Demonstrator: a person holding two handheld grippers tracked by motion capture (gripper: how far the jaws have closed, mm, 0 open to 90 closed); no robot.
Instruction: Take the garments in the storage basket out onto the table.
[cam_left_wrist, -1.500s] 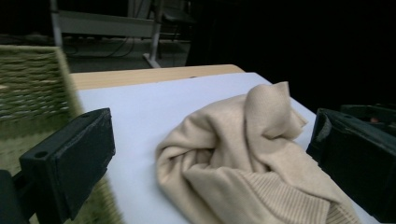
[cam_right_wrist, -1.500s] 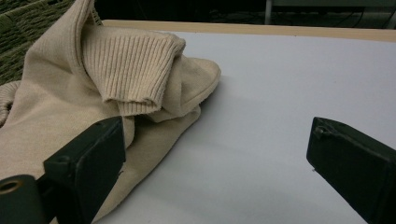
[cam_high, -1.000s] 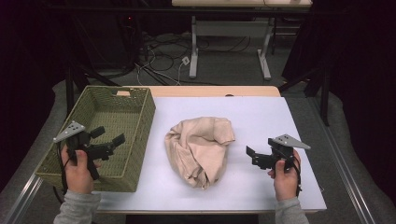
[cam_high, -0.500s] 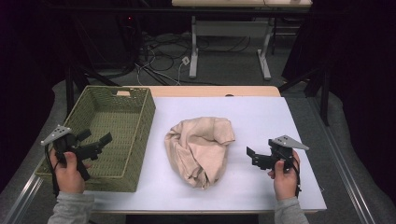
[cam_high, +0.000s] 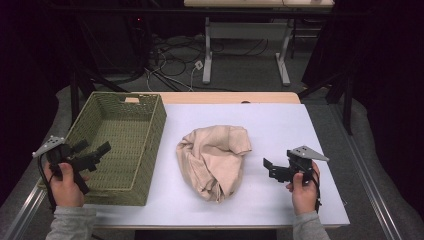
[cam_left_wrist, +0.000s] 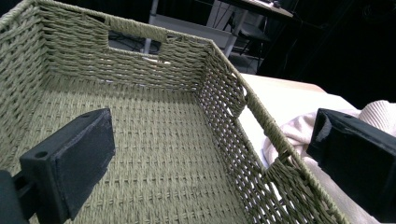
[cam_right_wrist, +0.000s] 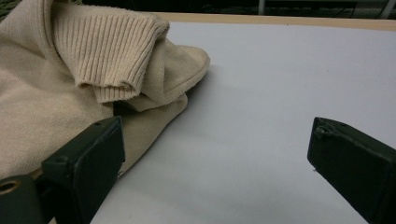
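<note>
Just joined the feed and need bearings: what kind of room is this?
Probably a lab or recording studio: black curtains around the table, loose cables on the floor, and a staged basket and sweater.

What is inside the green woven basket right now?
Nothing: the basket shows a bare woven floor in the high view and left gripper view. Its near corners lie behind the open left gripper. The beige sweater lies outside, on the table.

Basket (cam_high: 122, 137): olive green, woven weave pattern
Sweater (cam_high: 214, 159): cream beige knit, ribbed cuff
Table (cam_high: 280, 127): pale lilac-white top, light wood far edge
Left gripper (cam_high: 92, 151): black, grey plate
Right gripper (cam_high: 270, 167): black, grey plate
Sleeves (cam_high: 70, 224): grey
</note>
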